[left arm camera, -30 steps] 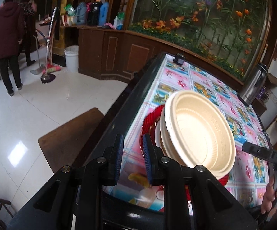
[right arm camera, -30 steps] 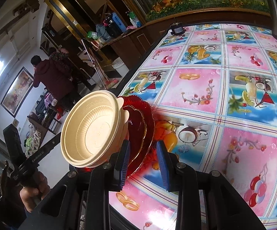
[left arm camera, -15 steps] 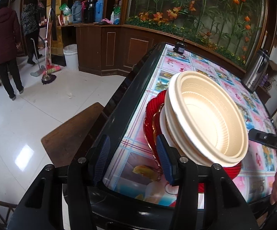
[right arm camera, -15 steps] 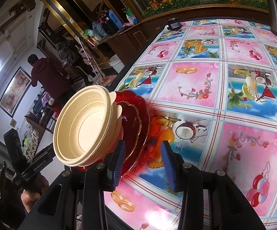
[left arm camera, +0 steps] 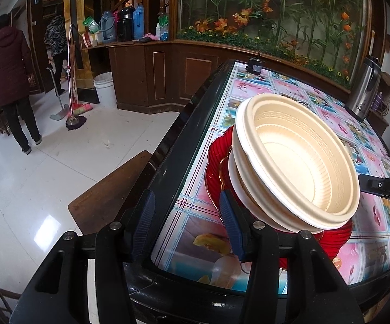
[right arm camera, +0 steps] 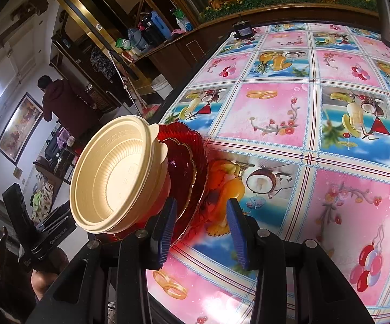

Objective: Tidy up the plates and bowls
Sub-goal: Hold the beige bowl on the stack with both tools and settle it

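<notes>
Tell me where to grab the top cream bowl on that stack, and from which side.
Grip the top cream bowl by its flanged rim, probably at the near edge facing the left gripper, one finger inside and one under the lip. It sits nested in another cream bowl on red plates, so the wall below is covered and only the rim stands free.

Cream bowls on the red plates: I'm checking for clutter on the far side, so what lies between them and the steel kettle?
Only bare tablecloth lies between the cream bowls and the steel kettle; the left wrist view shows it.

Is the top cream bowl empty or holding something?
Empty. Both wrist views look into the top cream bowl; only its bare ribbed inside shows.
</notes>
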Action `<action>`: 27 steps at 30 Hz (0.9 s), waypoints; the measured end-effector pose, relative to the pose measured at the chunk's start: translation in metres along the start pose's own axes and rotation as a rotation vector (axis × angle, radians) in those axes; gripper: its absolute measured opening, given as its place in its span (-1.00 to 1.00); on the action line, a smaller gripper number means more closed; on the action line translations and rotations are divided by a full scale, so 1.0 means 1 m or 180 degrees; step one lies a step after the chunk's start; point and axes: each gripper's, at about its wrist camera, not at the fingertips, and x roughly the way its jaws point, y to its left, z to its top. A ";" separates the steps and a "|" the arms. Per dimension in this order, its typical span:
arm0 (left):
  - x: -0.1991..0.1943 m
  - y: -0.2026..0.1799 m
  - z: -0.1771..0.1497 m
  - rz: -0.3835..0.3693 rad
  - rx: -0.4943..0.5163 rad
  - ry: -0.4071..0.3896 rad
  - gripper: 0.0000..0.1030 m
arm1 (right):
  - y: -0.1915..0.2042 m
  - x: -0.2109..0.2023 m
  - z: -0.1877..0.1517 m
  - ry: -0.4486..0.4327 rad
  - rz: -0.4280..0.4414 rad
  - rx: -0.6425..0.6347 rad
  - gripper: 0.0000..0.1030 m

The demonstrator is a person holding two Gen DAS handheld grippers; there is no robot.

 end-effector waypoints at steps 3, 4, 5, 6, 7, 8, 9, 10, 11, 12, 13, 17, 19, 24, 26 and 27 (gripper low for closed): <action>0.000 0.000 0.000 0.0012 0.0024 -0.0013 -0.05 | 0.000 0.001 -0.001 0.0003 -0.0003 -0.0003 -0.21; -0.001 -0.001 0.000 0.0015 0.0028 -0.0016 -0.05 | 0.001 0.001 -0.001 0.0004 -0.0003 -0.0005 -0.21; -0.001 -0.001 0.000 0.0016 0.0036 -0.0019 -0.05 | 0.001 0.001 -0.001 0.0005 -0.0001 -0.0007 -0.21; -0.001 -0.001 0.000 0.0018 0.0040 -0.0021 -0.05 | 0.001 0.001 -0.001 0.0004 0.0001 -0.0010 -0.21; -0.001 -0.002 0.000 0.0021 0.0045 -0.0024 -0.05 | 0.001 0.001 -0.001 -0.0001 0.0000 -0.0014 -0.21; -0.001 -0.003 0.000 0.0022 0.0050 -0.0027 -0.05 | 0.002 0.001 -0.002 -0.0004 -0.0004 -0.0020 -0.21; -0.001 -0.003 0.001 0.0024 0.0053 -0.0031 -0.05 | 0.002 0.001 -0.002 -0.0003 -0.0007 -0.0021 -0.21; -0.001 -0.003 0.001 0.0023 0.0061 -0.0038 -0.05 | 0.002 0.001 -0.002 -0.0004 -0.0006 -0.0018 -0.21; -0.002 -0.003 0.000 0.0026 0.0067 -0.0043 -0.05 | 0.002 0.001 -0.002 -0.0005 -0.0006 -0.0018 -0.21; -0.002 -0.004 0.000 0.0034 0.0074 -0.0049 -0.05 | 0.002 0.001 -0.002 -0.0004 -0.0012 -0.0022 -0.21; -0.002 -0.004 0.000 0.0043 0.0082 -0.0055 -0.05 | 0.002 0.001 -0.002 -0.0004 -0.0015 -0.0026 -0.21; -0.002 -0.006 -0.001 0.0080 0.0111 -0.0073 -0.05 | 0.003 0.001 -0.002 -0.0006 -0.0020 -0.0033 -0.21; -0.002 -0.007 -0.002 0.0092 0.0129 -0.0079 -0.05 | 0.004 0.001 -0.002 -0.0006 -0.0020 -0.0035 -0.21; -0.003 -0.009 -0.001 0.0114 0.0158 -0.0100 -0.05 | 0.005 0.001 -0.003 -0.0006 -0.0022 -0.0046 -0.21; -0.002 -0.009 -0.002 0.0112 0.0163 -0.0096 -0.05 | 0.005 0.001 -0.003 -0.0007 -0.0020 -0.0046 -0.21; -0.002 -0.010 -0.002 0.0110 0.0164 -0.0094 -0.05 | 0.005 0.001 -0.003 -0.0005 -0.0021 -0.0046 -0.21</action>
